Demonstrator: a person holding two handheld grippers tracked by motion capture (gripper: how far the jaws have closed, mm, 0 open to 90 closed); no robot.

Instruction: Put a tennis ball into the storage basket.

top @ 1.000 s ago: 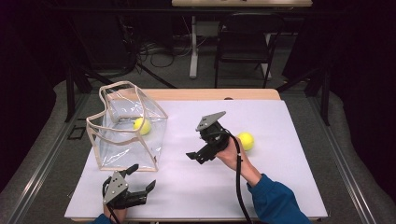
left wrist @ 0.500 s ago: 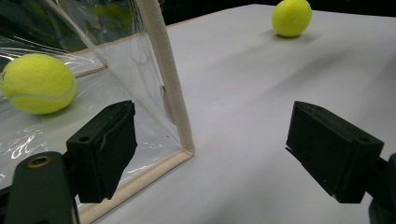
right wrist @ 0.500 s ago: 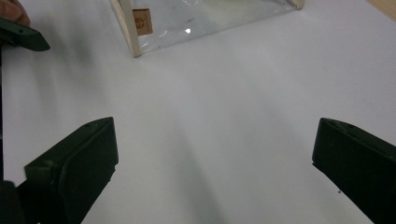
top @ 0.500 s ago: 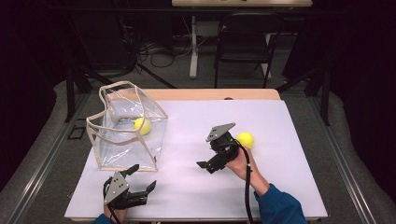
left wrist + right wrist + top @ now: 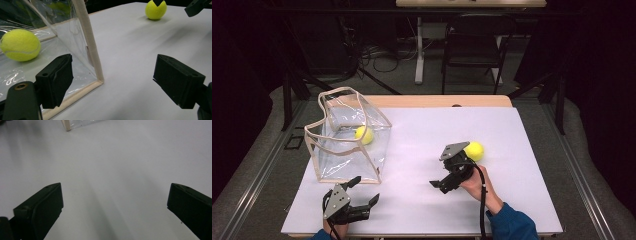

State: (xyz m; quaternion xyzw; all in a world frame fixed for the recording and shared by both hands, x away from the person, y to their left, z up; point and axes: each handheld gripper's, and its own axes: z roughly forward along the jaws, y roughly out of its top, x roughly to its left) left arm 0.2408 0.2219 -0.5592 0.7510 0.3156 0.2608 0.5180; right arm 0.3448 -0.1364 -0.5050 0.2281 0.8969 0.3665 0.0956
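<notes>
A clear plastic bag (image 5: 343, 150) with beige trim stands on the left of the white table, with a yellow tennis ball (image 5: 363, 135) inside it. A second tennis ball (image 5: 474, 150) lies loose right of the table's middle. My right gripper (image 5: 443, 184) is open and empty, just nearer than that ball, with its jaws pointing left toward the bag. My left gripper (image 5: 363, 191) stands open and empty at the front edge, just before the bag's near corner. In the left gripper view, the bag's trim (image 5: 87, 37) and its ball (image 5: 20, 45) are close. The loose ball (image 5: 156, 9) lies far off.
The table top (image 5: 422, 130) has a white cover with a wooden strip along its far edge. A black chair (image 5: 472, 45) and cables stand on the floor beyond the table. In the right gripper view, the bag's corner (image 5: 67, 125) sits at the top over bare white surface.
My right gripper has moved right and toward the person, lower over the table, so the loose ball is now in plain view behind it. The left gripper, bag and balls stayed put.
</notes>
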